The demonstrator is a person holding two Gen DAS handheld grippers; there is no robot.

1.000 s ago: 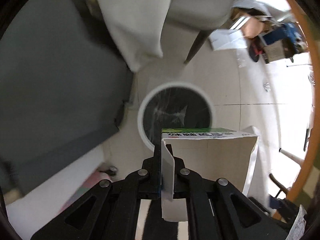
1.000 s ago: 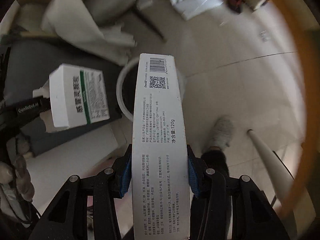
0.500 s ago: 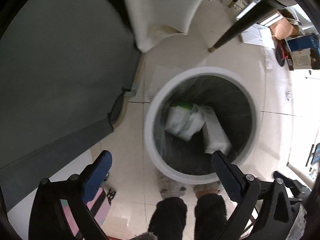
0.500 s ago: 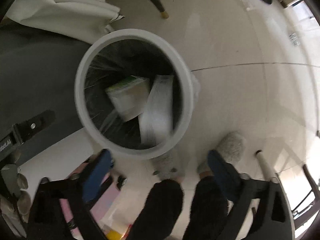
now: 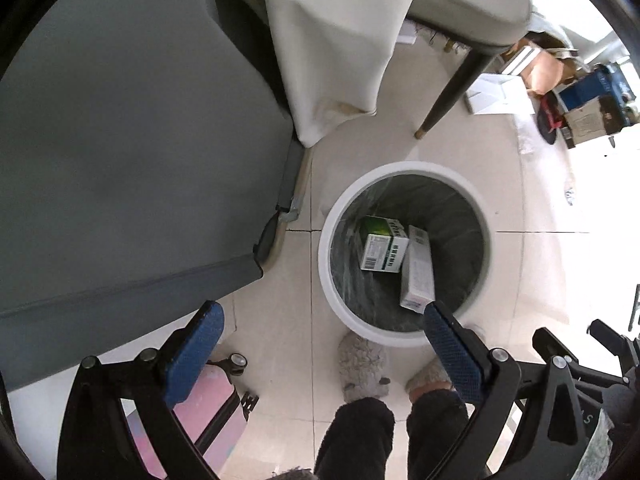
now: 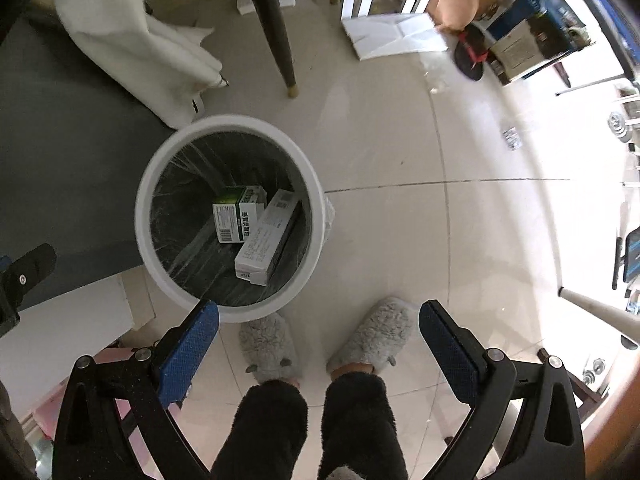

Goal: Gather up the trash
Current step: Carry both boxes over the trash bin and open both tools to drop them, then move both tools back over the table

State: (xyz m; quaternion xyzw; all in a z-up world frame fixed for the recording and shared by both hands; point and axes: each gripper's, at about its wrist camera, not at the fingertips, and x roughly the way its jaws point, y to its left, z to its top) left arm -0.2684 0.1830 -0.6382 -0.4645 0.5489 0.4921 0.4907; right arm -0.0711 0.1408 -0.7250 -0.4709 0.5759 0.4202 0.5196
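Note:
A white round trash bin [image 5: 334, 216] with a dark liner stands on the tiled floor; it also shows in the right wrist view [image 6: 144, 200]. Inside lie a green-and-white box [image 5: 384, 249] [image 6: 236, 220] and a long white carton [image 5: 418, 276] [image 6: 268, 236], side by side. My left gripper [image 5: 324, 344] is open and empty, held above the bin's near rim. My right gripper [image 6: 318, 338] is open and empty, above the floor just right of the bin.
A grey table top [image 5: 120, 152] with a white cloth [image 5: 332, 40] hanging off it is left of the bin. A chair leg [image 6: 276, 32] stands behind. The person's grey slippers [image 6: 368, 336] are below. A pink suitcase [image 5: 208, 412] is at lower left. Boxes [image 6: 528, 40] lie far right.
Both grippers opened and let go of the green-and-white box and the long white carton, which dropped into the bin. Both grippers have since lifted and drawn back a little.

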